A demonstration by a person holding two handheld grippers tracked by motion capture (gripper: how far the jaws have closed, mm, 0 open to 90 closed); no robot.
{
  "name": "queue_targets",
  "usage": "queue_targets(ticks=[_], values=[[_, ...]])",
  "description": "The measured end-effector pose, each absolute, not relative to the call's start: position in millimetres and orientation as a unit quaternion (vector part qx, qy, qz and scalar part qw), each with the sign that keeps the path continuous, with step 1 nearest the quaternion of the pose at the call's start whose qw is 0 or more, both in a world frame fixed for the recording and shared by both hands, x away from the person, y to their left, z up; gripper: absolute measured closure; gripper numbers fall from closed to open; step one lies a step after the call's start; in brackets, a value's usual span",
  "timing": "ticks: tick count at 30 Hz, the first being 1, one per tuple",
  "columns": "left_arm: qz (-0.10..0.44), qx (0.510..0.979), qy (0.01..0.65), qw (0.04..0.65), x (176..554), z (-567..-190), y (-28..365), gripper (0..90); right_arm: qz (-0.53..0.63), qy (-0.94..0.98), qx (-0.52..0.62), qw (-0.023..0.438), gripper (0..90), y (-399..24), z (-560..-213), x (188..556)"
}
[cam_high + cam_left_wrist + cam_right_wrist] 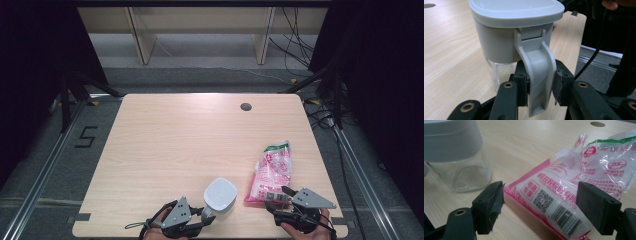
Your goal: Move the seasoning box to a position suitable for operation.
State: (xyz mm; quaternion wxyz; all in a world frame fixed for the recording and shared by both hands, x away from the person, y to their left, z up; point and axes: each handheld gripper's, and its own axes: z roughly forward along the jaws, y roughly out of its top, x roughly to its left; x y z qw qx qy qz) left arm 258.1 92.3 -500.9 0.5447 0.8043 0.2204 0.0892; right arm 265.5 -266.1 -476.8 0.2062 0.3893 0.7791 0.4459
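Note:
A clear jug (220, 194) with a grey lid (516, 10) and a grey handle (537, 65) stands near the table's front edge. My left gripper (209, 216) is shut on that handle, one pad pressing each side of it (540, 80). To its right lies a pink and clear plastic bag (272, 172) of white grains, with a barcode at its near end (564, 182). My right gripper (280, 196) is open at that near end, its jaws standing either side of the bag's corner (546, 202) without pressing it. The jug's glass base (461, 170) shows left of the bag.
The light wooden table (175, 140) has a round cable hole (245, 106) near its far edge. Cables and dark stands (330, 95) line the floor at the right. Wooden shelf legs (142, 40) stand beyond the table.

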Motion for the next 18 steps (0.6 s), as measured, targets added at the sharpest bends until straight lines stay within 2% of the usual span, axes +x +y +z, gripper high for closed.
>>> queue_targets(ticks=[18], values=[[0.132, 0.797, 0.256, 0.531, 286.4, -501.0, 99.7, 68.1, 0.445, 0.781, 0.387, 0.205, 23.4, -264.9, -477.6, 266.3]])
